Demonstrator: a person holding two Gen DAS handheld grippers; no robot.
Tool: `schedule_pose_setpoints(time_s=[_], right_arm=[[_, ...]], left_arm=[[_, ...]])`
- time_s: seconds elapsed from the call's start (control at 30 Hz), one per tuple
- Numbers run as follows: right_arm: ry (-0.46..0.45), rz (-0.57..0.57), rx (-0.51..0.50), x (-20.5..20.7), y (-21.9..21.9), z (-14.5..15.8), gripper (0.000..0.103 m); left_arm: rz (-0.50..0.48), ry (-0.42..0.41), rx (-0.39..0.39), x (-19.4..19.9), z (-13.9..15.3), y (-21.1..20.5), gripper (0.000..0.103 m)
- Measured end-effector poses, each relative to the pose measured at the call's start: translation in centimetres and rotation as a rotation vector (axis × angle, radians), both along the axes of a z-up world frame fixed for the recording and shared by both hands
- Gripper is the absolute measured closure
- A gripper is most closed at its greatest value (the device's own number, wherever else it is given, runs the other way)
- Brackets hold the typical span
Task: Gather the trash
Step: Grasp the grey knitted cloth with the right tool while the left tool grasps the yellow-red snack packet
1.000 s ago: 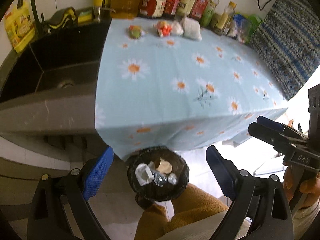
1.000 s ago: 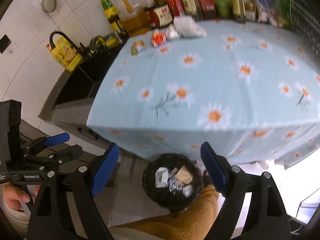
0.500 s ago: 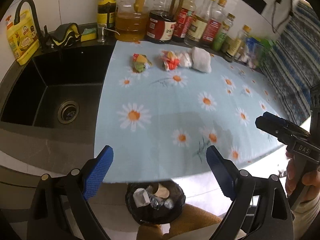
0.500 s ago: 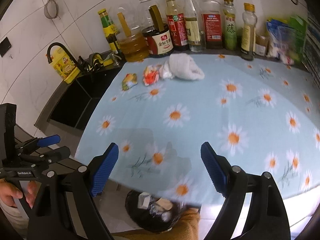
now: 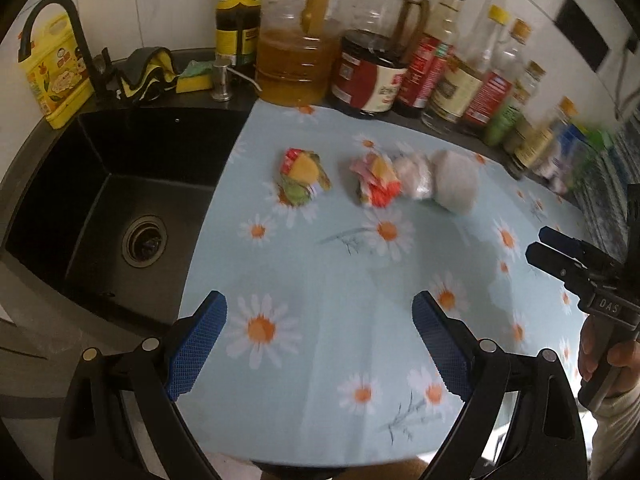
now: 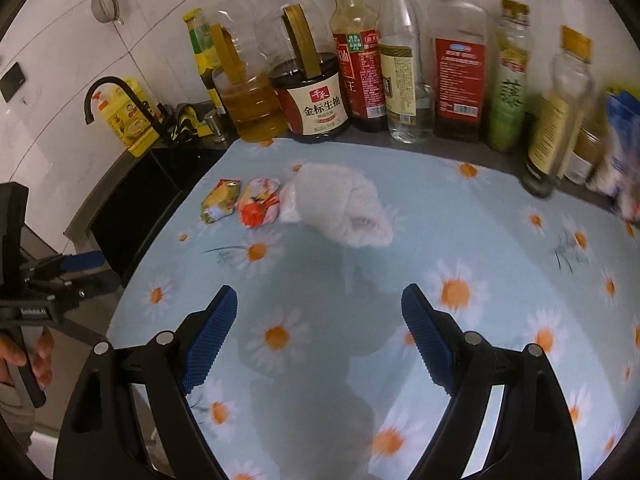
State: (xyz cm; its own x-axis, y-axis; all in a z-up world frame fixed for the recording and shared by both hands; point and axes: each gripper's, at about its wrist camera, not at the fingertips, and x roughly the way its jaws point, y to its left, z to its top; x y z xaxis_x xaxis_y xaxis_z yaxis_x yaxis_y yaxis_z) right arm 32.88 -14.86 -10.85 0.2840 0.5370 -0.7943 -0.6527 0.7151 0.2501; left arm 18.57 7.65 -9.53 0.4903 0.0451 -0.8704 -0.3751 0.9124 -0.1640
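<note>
Several pieces of trash lie in a row at the back of the daisy-print tablecloth: a yellow-green wrapper (image 5: 301, 176) (image 6: 221, 201), a red-orange wrapper (image 5: 374, 182) (image 6: 259, 201), a clear plastic bag (image 5: 415, 176) (image 6: 289, 204) and a crumpled white tissue (image 5: 456, 182) (image 6: 345, 204). My left gripper (image 5: 318, 342) is open and empty, hovering over the near cloth, well short of the trash. My right gripper (image 6: 318, 334) is open and empty, likewise short of the tissue. Each gripper shows at the edge of the other's view. The bin is out of view.
A black sink (image 5: 112, 196) with a black faucet (image 5: 60, 36) lies left of the cloth. A row of oil and sauce bottles (image 6: 316, 88) stands along the back wall. A yellow detergent pouch (image 5: 56, 76) and sponge (image 5: 194, 82) sit behind the sink.
Both grippers rose from the black trash bin below the table edge and moved forward over the cloth toward the trash. The bin dropped out of view. Both stayed open.
</note>
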Motion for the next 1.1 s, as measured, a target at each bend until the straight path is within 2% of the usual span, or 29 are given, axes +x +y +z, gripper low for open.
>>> schedule_pose_setpoints(time_s=[0.2,0.4,0.73,1.0,1.1], right_arm=[[0.01,0.105,-0.024,4.5,2.0,-1.8,0.019],[0.034,0.159,-0.034,7.7,3.9,-3.7,0.019],[0.071,0.234,-0.009,10.5,5.9,-5.2,0.019],[0.102,0.254,0.011,11.6,6.3,-6.2,0.019],[0.123,0.267,0.019,11.8,6.3,-6.4,0.034]], left_arm=[[0.033,0.003,0.013,2.7,-0.7,0.8,0.012],[0.067,0.044,0.018,5.2,-2.1,1.9,0.012],[0.074,0.068,0.027,8.5,-4.1,3.6,0.012],[0.057,0.102,0.054,11.8,-5.7,5.2,0.012],[0.063,0.12,0.05,12.6,-6.3,5.9,0.012]])
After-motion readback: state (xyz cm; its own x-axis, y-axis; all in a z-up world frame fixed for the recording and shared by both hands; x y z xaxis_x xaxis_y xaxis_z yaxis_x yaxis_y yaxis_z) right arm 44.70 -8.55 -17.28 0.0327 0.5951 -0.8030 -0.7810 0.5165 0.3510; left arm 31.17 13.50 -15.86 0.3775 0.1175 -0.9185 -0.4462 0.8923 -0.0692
